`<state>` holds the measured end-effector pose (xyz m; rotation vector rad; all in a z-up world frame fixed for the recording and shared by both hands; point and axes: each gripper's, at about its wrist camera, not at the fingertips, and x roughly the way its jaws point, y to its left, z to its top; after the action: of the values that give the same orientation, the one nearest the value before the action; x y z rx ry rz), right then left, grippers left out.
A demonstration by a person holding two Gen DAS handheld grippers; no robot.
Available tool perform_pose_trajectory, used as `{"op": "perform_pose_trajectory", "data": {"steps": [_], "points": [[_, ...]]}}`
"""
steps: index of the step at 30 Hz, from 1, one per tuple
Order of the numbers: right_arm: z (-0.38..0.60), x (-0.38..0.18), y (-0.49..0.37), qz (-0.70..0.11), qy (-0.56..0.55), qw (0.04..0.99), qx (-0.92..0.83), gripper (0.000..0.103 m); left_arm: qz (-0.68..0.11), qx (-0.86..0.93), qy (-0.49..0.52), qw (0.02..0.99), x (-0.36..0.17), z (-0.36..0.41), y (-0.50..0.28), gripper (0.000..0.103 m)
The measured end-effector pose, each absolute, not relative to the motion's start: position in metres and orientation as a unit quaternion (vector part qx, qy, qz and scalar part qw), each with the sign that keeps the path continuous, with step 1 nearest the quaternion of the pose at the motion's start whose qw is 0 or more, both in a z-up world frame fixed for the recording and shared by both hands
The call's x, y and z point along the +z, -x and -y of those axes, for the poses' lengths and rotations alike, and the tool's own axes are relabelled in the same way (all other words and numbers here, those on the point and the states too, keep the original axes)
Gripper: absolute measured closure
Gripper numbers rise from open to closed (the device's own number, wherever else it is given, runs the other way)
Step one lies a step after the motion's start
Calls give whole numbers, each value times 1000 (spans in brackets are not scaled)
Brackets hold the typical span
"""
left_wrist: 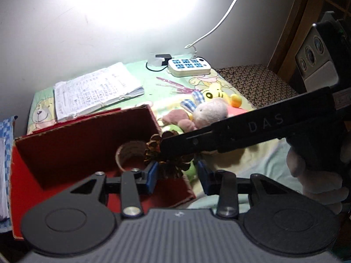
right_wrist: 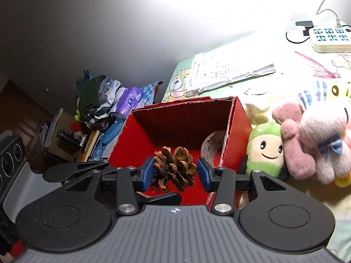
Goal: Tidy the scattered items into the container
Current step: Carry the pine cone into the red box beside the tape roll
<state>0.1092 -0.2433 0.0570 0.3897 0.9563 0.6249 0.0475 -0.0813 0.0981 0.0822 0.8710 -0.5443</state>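
Observation:
In the right wrist view my right gripper (right_wrist: 175, 173) is shut on a brown pine cone (right_wrist: 173, 166), which hangs over the open red cardboard box (right_wrist: 239, 118). A roll of tape (right_wrist: 214, 146) lies inside the box at its right wall. In the left wrist view the pine cone (left_wrist: 169, 153) sits at the tip of the black right gripper, above the box's (left_wrist: 72, 131) right wall. My left gripper (left_wrist: 177, 175) stands open and empty just in front of it. To the right of the box lie a green plush (right_wrist: 265, 151), a pink and white plush (right_wrist: 318, 135) and a yellow plush (left_wrist: 219, 95).
An open notebook (left_wrist: 94, 89) lies behind the box, and a white power strip (left_wrist: 188, 65) with a cable sits by the wall. A patterned chair cushion (left_wrist: 252, 83) is on the right. Clothes and packets (right_wrist: 98, 105) are piled left of the table. A gloved hand (left_wrist: 316, 182) holds the right gripper.

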Motion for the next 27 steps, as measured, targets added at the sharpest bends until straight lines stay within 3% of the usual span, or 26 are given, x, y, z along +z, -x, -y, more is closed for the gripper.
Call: {"op": "perform_pose_trajectory", "data": {"steps": [18, 27], "points": [[125, -5, -163, -623, 30, 741, 249, 57, -562, -244, 53, 788, -8, 16, -111, 63], [111, -28, -171, -658, 89, 719, 206, 59, -608, -247, 70, 752, -34, 17, -125, 63]]}}
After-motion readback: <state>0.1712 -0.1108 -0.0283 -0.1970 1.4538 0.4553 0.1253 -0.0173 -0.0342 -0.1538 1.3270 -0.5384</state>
